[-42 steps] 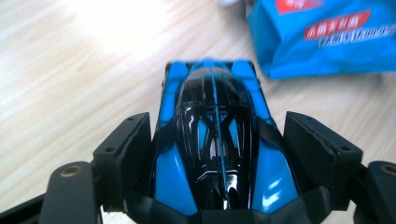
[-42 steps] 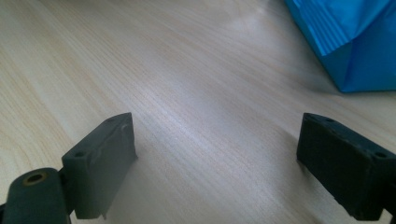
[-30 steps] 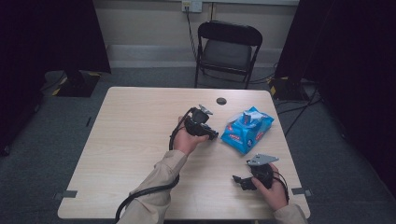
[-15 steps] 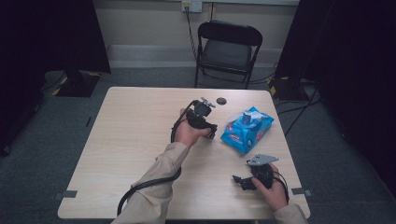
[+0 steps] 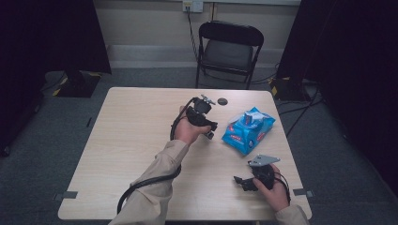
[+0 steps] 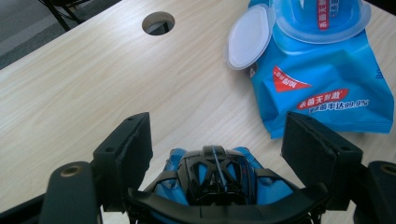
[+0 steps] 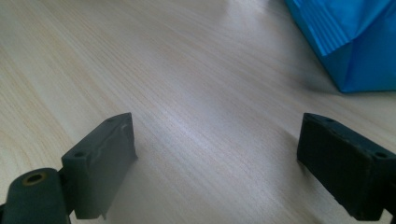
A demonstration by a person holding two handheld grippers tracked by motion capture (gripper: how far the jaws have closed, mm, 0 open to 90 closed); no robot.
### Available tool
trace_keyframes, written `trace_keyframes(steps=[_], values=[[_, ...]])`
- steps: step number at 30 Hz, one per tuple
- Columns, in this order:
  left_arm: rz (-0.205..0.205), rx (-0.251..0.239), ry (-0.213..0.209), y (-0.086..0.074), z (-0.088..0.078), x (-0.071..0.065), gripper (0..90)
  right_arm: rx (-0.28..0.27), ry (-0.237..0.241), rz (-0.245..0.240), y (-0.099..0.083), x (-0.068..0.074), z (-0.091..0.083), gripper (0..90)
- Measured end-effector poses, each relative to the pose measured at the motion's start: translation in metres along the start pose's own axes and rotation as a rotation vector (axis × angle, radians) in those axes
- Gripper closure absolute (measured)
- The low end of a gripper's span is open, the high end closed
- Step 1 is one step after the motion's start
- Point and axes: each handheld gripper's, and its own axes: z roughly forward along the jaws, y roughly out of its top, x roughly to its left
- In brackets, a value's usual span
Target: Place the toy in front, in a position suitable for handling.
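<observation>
The left gripper [image 5: 210,130] hovers just beside the blue wipes pack [image 6: 322,79], jaws spread and empty; the pack lies toward the table's [image 5: 136,140] right side with its white lid [image 6: 250,37] flipped open, so the step looks like an approach, and the next move calls for easing the jaws onto the mouth to pinch a wipe. The right gripper [image 5: 244,182] rests spread near the front edge. Whether a wipe pokes out is probably cut off.
</observation>
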Motion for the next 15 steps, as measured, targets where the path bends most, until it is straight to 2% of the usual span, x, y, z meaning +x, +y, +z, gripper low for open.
trace_keyframes(steps=[6, 13, 14, 15], values=[[-0.010, 0.005, 0.008, -0.004, -0.007, 0.011, 24.5, 0.001, 0.000, 0.003, 0.000, 0.000, 0.000, 10.7], [-0.030, 0.018, 0.022, -0.018, -0.017, 0.030, 24.5, 0.001, -0.001, 0.001, 0.000, 0.000, 0.000, 10.8], [-0.046, 0.013, 0.026, -0.021, -0.021, 0.036, 24.5, 0.001, 0.000, 0.001, 0.000, 0.000, 0.000, 10.7], [-0.046, 0.013, 0.026, -0.021, -0.021, 0.036, 24.5, 0.001, 0.000, 0.001, 0.000, 0.000, 0.000, 10.7]])
